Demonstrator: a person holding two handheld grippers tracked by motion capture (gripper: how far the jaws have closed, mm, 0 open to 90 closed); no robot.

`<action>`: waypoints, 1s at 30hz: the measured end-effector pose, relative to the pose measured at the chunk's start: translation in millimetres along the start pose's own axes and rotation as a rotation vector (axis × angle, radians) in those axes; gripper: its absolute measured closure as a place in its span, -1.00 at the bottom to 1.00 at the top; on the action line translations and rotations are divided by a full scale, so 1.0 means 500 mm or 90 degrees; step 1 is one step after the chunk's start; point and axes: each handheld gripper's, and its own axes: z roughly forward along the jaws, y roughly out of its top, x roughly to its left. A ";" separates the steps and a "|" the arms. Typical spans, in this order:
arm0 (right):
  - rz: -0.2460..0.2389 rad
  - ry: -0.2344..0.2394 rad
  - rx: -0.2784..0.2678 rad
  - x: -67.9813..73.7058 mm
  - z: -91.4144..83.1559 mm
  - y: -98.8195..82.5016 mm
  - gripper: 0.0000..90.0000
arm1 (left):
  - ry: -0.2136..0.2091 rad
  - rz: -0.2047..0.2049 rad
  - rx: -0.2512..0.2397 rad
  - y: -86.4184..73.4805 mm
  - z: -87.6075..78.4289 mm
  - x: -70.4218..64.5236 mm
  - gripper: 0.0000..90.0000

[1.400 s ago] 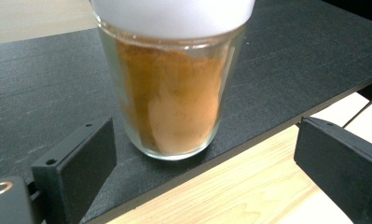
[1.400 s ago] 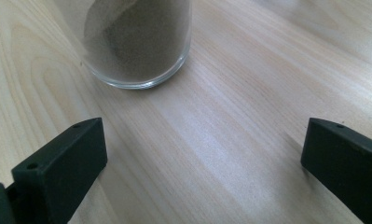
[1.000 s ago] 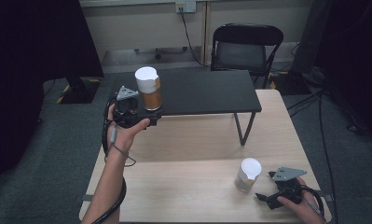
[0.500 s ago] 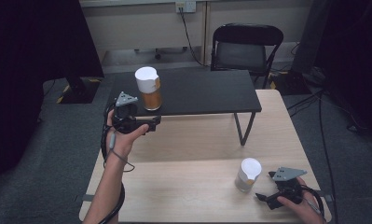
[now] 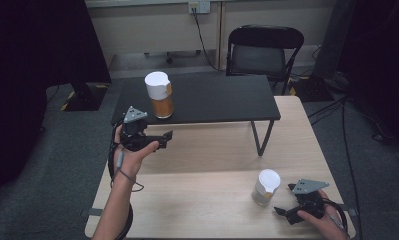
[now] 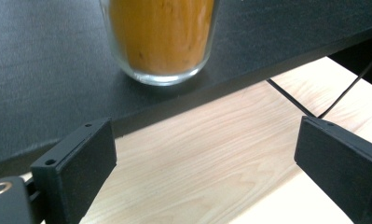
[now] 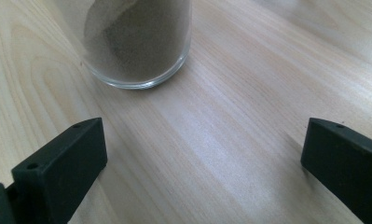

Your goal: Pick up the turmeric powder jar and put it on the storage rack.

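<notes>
Two jars, each ahead of wide-open, empty jaws: orange jar (image 5: pixel 159 100) upper left on black shelf (image 5: pixel 222 100), left gripper (image 5: pixel 159 141) below it; grey jar (image 5: pixel 266 187) lower right beside right gripper (image 5: pixel 285 212). Advance centred, close low on glass.

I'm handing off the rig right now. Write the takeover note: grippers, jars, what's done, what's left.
Left gripper: open, empty, just short of the orange jar, which stands on the black shelf.
Right gripper: open, empty, beside the grey-powder jar on the wooden table.
Done: both grippers lined up with their jars.
Left: probably close in and grip each jar; neither is touched yet.
</notes>
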 end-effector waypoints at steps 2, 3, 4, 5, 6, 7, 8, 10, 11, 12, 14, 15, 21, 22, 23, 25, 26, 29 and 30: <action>0.000 0.000 0.000 0.000 0.000 0.000 -1.00 | 0.000 0.005 0.001 -0.003 -0.002 0.000 -0.89; 0.000 0.000 0.000 0.000 0.000 0.000 -1.00 | 0.000 0.003 0.001 -0.006 -0.002 -0.001 -0.89; 0.000 0.000 0.000 0.000 0.000 0.000 -1.00 | -0.001 0.000 0.000 -0.011 -0.001 0.000 -0.89; 0.000 0.000 0.000 0.000 0.000 0.000 -1.00 | -0.001 0.000 0.001 -0.014 0.000 0.000 -0.89; 0.000 0.000 0.000 0.000 0.000 0.000 -1.00 | -0.003 -0.001 0.004 -0.017 0.002 0.001 -0.89; 0.000 0.000 0.000 0.000 0.000 0.000 -1.00 | -0.003 -0.004 0.005 -0.021 0.003 0.002 -0.89; 0.000 0.000 0.000 0.000 0.000 0.000 -1.00 | -0.004 -0.004 0.006 -0.025 0.005 0.003 -0.89; 0.000 0.000 0.000 0.000 0.000 0.000 -1.00 | -0.004 -0.009 0.007 -0.033 0.007 0.005 -0.89; 0.000 0.000 0.000 0.000 0.000 0.000 -1.00 | -0.005 -0.011 0.006 -0.036 0.008 0.006 -0.89; 0.000 0.000 0.000 0.000 0.000 0.000 -1.00 | -0.006 -0.011 0.007 -0.040 0.010 0.007 -0.89; 0.000 0.000 0.000 0.000 0.000 0.000 -1.00 | -0.009 -0.013 0.005 -0.048 0.013 0.008 -0.89; 0.000 0.000 0.000 0.000 0.000 0.000 -1.00 | -0.011 -0.012 0.004 -0.052 0.015 0.009 -0.89; 0.000 0.000 0.000 0.000 0.000 0.000 -1.00 | -0.009 -0.021 0.008 -0.069 0.020 0.011 -0.89; 0.000 0.000 0.000 0.000 0.000 0.000 -1.00 | -0.005 -0.023 0.010 -0.072 0.022 0.009 -0.89; 0.000 0.000 0.000 0.000 0.000 0.000 -1.00 | -0.003 -0.025 0.012 -0.075 0.023 0.009 -0.89; 0.000 0.000 0.000 0.000 0.000 0.000 -1.00 | -0.005 -0.027 0.014 -0.081 0.028 0.010 -0.89; 0.000 0.000 0.000 0.000 0.000 0.000 -1.00 | -0.005 -0.026 0.015 -0.084 0.030 0.009 -0.89; 0.000 0.000 0.000 0.000 0.000 0.000 -1.00 | -0.005 -0.029 0.021 -0.092 0.037 0.009 -0.89; 0.000 0.000 0.000 0.000 0.000 0.000 -1.00 | -0.007 -0.030 0.023 -0.096 0.040 0.010 -0.89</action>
